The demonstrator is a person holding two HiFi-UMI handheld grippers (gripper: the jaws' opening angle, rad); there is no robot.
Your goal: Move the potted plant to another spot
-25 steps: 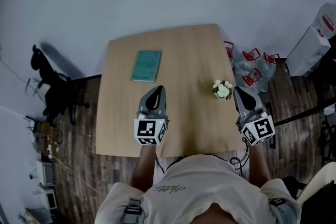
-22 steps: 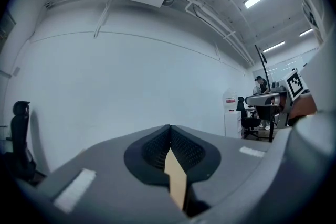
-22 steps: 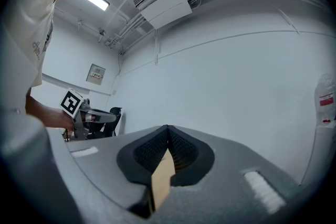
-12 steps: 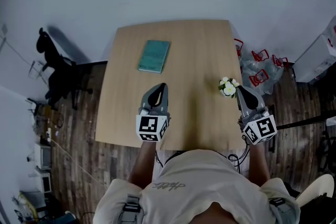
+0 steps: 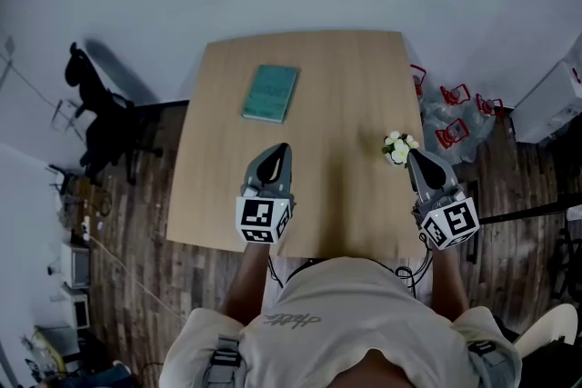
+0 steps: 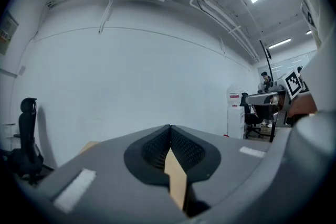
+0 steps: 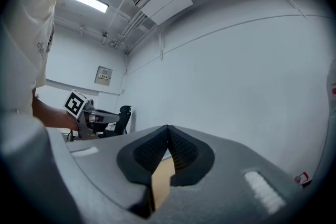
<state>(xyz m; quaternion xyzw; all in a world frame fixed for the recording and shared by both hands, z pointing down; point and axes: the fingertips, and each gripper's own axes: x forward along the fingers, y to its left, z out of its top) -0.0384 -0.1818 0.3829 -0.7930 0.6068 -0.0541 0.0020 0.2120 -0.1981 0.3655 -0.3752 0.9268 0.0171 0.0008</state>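
The potted plant (image 5: 397, 148) stands at the right edge of the table (image 5: 346, 77), just beyond the right tongs (image 5: 412, 155) — within their reach (they and the left tongs (image 5: 277, 149) are closed, empty).

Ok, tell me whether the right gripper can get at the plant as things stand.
Probably yes. The plant sits near the table's right edge, just off the right gripper's tip, with nothing between them. The gripper is shut, though, so it would have to open first.
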